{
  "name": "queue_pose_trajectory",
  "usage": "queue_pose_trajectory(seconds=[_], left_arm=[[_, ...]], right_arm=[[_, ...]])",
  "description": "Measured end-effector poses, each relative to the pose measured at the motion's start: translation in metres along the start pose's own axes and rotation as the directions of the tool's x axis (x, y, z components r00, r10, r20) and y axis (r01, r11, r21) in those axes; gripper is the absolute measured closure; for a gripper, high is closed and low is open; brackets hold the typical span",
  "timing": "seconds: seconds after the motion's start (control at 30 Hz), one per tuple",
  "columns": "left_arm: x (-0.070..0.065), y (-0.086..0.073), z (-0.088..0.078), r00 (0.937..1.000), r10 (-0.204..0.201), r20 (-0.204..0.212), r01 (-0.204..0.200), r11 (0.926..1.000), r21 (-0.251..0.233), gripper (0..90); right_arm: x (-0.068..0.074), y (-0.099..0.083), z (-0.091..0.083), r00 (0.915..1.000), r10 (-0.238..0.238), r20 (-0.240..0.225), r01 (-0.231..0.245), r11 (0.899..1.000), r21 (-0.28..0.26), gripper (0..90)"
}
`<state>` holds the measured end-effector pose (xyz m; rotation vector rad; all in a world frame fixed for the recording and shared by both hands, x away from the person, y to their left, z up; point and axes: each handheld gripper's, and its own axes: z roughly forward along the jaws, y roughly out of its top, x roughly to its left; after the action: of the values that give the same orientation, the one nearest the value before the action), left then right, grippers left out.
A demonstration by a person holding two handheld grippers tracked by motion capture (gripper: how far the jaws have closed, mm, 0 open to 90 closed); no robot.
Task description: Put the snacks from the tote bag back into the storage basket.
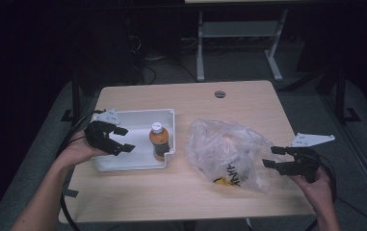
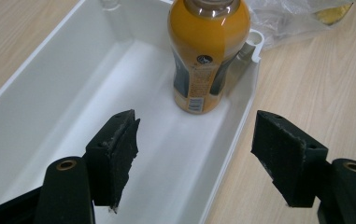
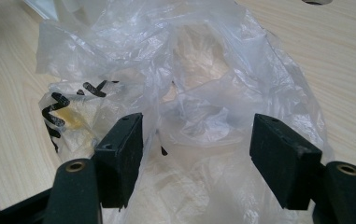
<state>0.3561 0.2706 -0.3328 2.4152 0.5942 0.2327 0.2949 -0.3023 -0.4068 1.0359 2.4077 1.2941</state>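
Observation:
An orange drink bottle (image 1: 159, 140) with a white cap stands upright in the right end of a white bin (image 1: 137, 115); the bottle (image 2: 208, 51) and the bin (image 2: 49, 98) also appear in the left gripper view. My left gripper (image 1: 122, 139) hovers open over the bin's left part, its jaws empty, short of the bottle. A crumpled clear plastic bag (image 1: 227, 154) with black print lies right of the bin. My right gripper (image 1: 273, 157) is open at the bag's right edge; the bag (image 3: 199, 93) spreads ahead of and under its jaws without being pinched.
The wooden table (image 1: 195, 202) has a round cable hole (image 1: 220, 94) near its far edge. Bare tabletop lies in front of the bin and bag. A white table frame (image 1: 239, 43) stands on the floor behind.

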Motion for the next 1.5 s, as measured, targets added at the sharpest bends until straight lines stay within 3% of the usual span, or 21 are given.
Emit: queue_pose_trajectory(seconds=[0.27,1.5], left_arm=[[-0.001,-0.012,0.003,0.9996,-0.026,0.005,0.026,0.9997,0.001,30.3],[-0.011,-0.056,0.016,0.9973,-0.073,0.004,0.073,0.9969,-0.028,30.3]], right_arm=[[0.0,0.0,0.0,1.0,0.002,0.002,-0.002,1.0,-0.002,34.0],[0.003,-0.004,0.0,1.0,0.003,-0.001,-0.003,1.0,0.014,34.1]])
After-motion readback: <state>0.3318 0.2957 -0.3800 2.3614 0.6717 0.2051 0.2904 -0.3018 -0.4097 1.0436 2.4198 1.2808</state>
